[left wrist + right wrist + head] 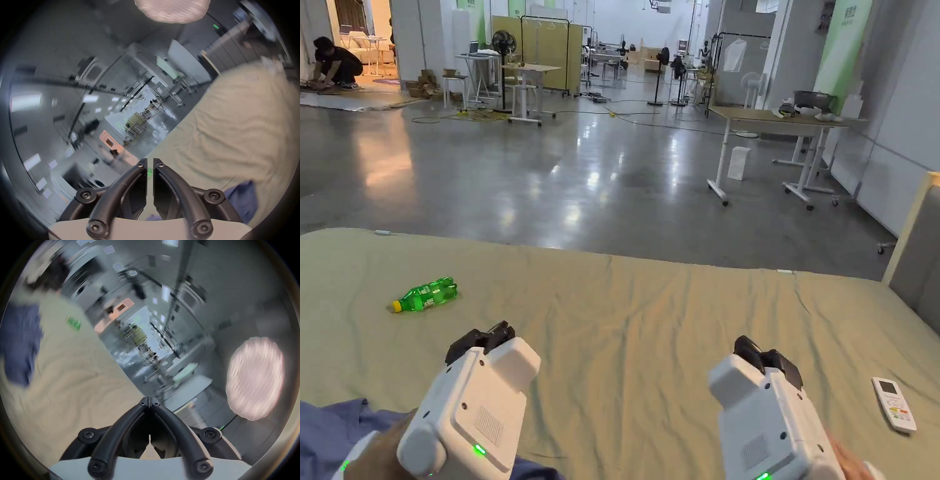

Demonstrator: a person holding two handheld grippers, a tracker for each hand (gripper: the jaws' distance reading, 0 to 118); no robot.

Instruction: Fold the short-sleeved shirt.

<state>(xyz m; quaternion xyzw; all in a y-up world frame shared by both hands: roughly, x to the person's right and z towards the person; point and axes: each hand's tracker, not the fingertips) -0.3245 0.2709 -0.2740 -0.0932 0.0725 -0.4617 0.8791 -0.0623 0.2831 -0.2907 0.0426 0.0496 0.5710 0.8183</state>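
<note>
We hold both grippers up over the bed (650,300), and nothing is folded yet; we judge the task is at its very start. The left gripper (487,337) has its jaws nearly together with a thin gap and nothing between them. The right gripper (767,356) has its jaws meeting at the tips, also empty.

What could go wrong from here: the shirt (328,431) lies bunched at the near left corner of the bed, partly under our left forearm, so a blind grab could catch several layers at once and drag the heap instead of spreading it. The bottle (425,295) lies on the sheet beyond the left gripper, and a wide sweep of cloth could knock it rolling. The remote (894,403) near the right edge could be covered or pushed off likewise.

The shirt sits behind and left of the left gripper, close by but not touching the jaws; it is well apart from the right gripper, across the bed.
</note>
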